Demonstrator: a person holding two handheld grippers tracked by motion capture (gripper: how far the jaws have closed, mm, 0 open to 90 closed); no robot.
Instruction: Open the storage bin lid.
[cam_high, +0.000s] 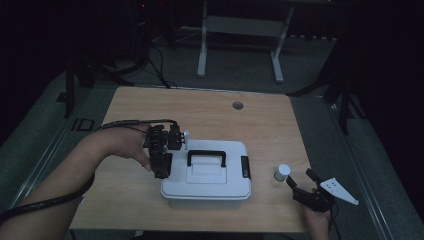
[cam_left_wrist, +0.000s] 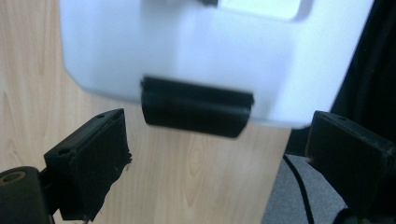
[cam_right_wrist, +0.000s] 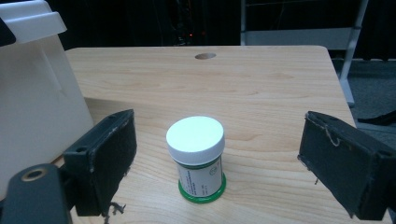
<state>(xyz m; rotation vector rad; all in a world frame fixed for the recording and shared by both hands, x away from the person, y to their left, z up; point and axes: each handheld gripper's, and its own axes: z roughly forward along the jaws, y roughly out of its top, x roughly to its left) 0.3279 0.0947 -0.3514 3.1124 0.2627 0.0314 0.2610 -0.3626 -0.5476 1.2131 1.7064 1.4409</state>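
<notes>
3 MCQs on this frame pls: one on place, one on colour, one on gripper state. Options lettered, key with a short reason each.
1. Where does the small jar stand relative to the white box?
A. on its lid
B. on the table to its right
C. behind it, by the table hole

2. What colour is the jar's cap?
A. white
B. red
C. black

3. How do the right gripper jaws stand?
A. shut on the jar
B. shut on nothing
C. open, one on either side of the jar, not touching it

Key:
1 B, the high view shows the jar on bare wood right of the box, near the right latch.
2 A, the right gripper view shows a white cap above a green base.
3 C, wood shows between each jaw and the jar. The left gripper is likewise open, facing the left latch.
</notes>
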